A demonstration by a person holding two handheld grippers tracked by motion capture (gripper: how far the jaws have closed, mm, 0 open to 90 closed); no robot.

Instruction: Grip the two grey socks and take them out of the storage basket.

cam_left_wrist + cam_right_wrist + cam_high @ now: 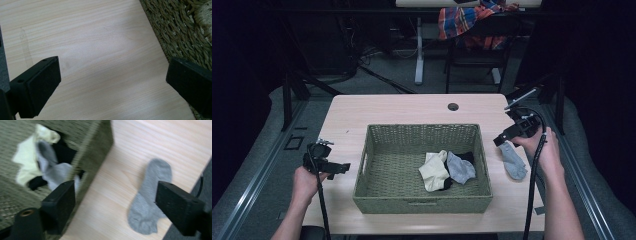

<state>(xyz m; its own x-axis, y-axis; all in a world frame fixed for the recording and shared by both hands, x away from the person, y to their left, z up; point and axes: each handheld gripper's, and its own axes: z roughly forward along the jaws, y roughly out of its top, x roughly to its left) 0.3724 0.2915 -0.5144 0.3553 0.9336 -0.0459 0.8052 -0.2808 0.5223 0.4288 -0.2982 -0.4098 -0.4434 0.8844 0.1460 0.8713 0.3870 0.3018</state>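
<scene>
Table (412, 107) of pale wood in a dark room: basket (422, 202) centred, grey sock (513, 161) by the right edge. Left gripper (343, 167) and right gripper (502, 139) both gape wide, empty.

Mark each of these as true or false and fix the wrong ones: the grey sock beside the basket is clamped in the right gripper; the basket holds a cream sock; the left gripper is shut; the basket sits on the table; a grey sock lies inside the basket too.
1. The grey sock on the table is clamped in the right gripper. False: it lies flat on the wood, and the jaws stand apart above it.
2. The basket holds a cream sock. True.
3. The left gripper is shut. False: its jaws stand wide over bare wood.
4. The basket sits on the table. True.
5. A grey sock in the basket lies there too. True.
</scene>
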